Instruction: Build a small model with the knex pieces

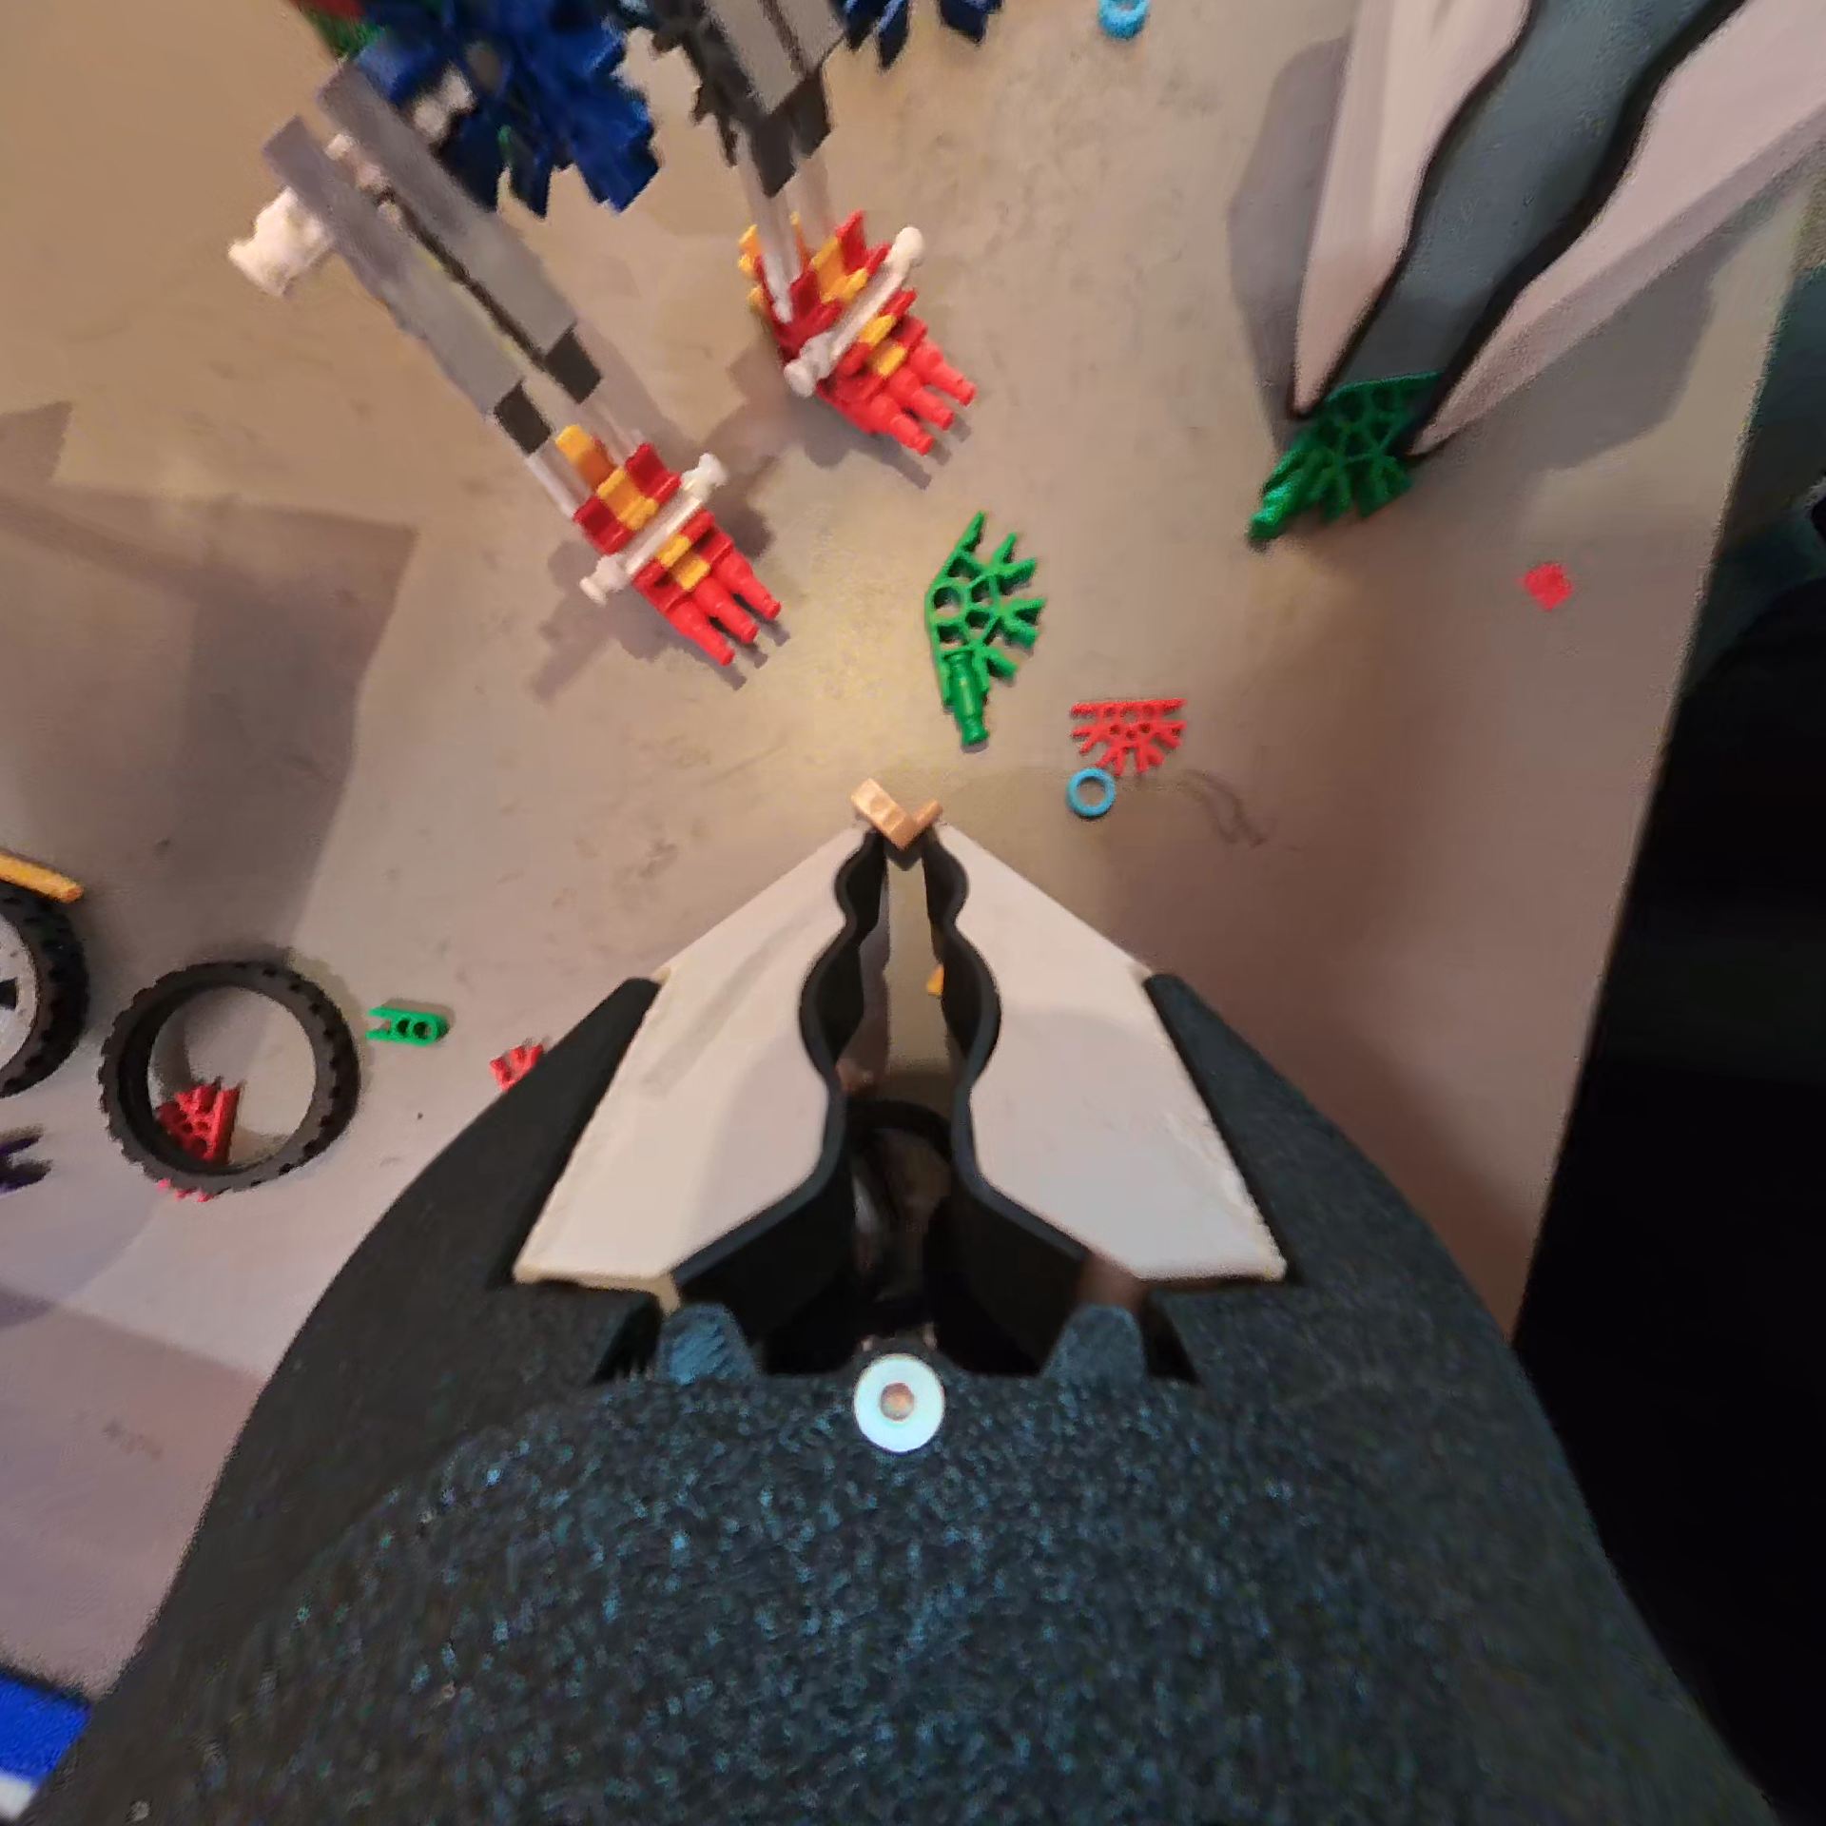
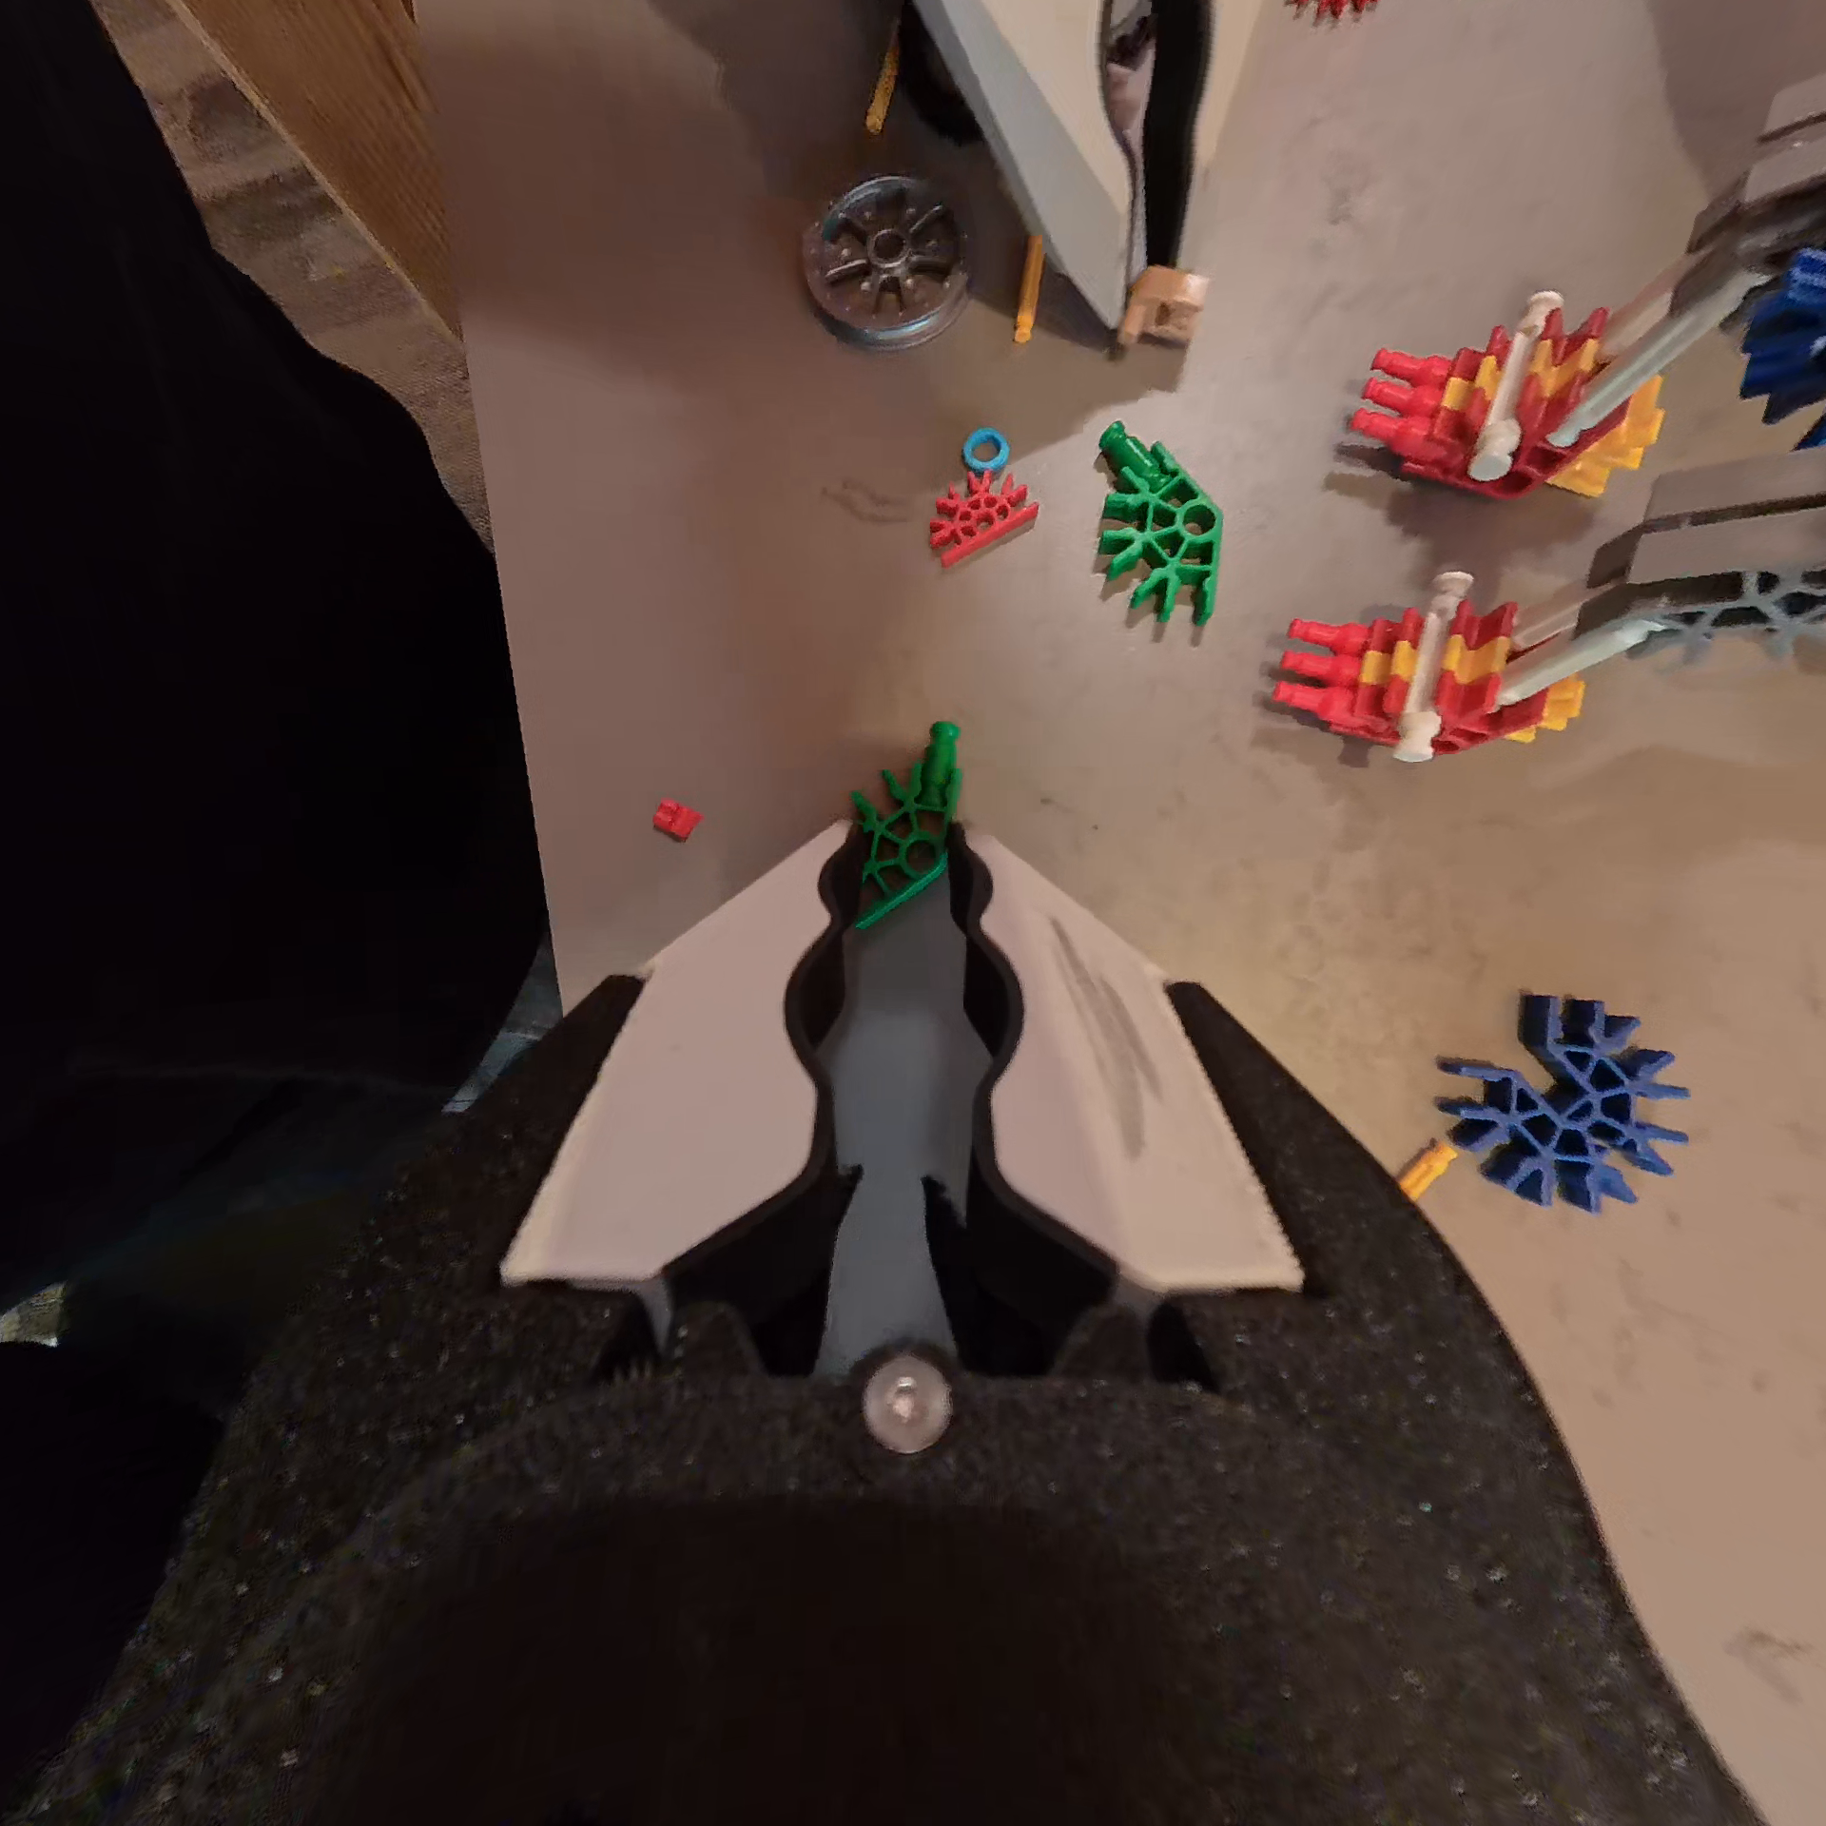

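Item 1: your left hand-held gripper [image 1: 897, 840], fingers drawn nearly together, pinching a tan clip [image 1: 894, 815] at the very tips, held above the counter [image 1: 494, 790].

Item 2: your right hand-held gripper [image 2: 904, 850], fingers pressed in on a green connector [image 2: 904, 835] with a short green rod plugged into it; the piece sticks out past the tips, tilted.

Item 3: just beyond your left tips, a second green connector [image 1: 978, 618] with rod, lying flat. To its right, a red connector [image 1: 1126, 733] with a blue ring [image 1: 1090, 792] touching its edge.

Item 4: near your right gripper, a small red clip [image 2: 677, 819] close to the counter edge.

Item 5: to your left, a black tyre [image 1: 229, 1072] lying flat with a red piece inside it; beside it a small green clip [image 1: 407, 1025].

Item 6: in the right wrist view, a blue snowflake connector [image 2: 1566, 1102] with a yellow rod end beside it, off to the right.

Item 7: farther out, two red-and-yellow feet [image 1: 682, 558] [image 1: 860, 326], each crossed by a white rod, carrying grey-and-black legs that rise to a blue hub [image 1: 514, 99].

Item 8: far side in the right wrist view, a grey wheel hub [image 2: 884, 259], flat, near a yellow rod [image 2: 1028, 291].
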Motion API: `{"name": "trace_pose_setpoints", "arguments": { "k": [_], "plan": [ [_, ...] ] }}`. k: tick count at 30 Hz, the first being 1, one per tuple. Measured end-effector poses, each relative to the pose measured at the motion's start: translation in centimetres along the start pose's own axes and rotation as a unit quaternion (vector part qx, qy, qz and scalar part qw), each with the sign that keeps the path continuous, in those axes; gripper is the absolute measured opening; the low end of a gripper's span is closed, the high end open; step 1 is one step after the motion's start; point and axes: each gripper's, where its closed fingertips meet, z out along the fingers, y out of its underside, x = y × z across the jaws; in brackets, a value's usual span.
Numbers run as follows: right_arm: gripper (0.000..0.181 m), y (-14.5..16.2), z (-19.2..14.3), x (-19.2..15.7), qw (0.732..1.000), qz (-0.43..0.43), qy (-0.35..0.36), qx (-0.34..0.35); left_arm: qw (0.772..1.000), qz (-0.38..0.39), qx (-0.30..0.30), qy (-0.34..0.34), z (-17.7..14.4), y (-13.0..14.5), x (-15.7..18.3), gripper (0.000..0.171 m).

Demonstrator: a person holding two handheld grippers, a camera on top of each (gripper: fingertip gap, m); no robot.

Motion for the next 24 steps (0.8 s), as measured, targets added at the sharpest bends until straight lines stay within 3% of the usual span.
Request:
{"name": "trace_pose_setpoints", "arguments": {
  "k": [14, 24],
  "plan": [
    [0.021, -3.2, -1.6, 0.0, 0.989, 0.096, -0.003, 0.114, 0.980, 0.063, 0.062, 0.176, 0.2, -4.6, 7.6, 0.006],
    [0.018, -4.4, -2.3, -1.8, 0.965, 0.157, -0.104, 0.184, 0.952, 0.110, 0.128, 0.257, -1.9, -6.7, 10.1, 0.006]
  ]
}}
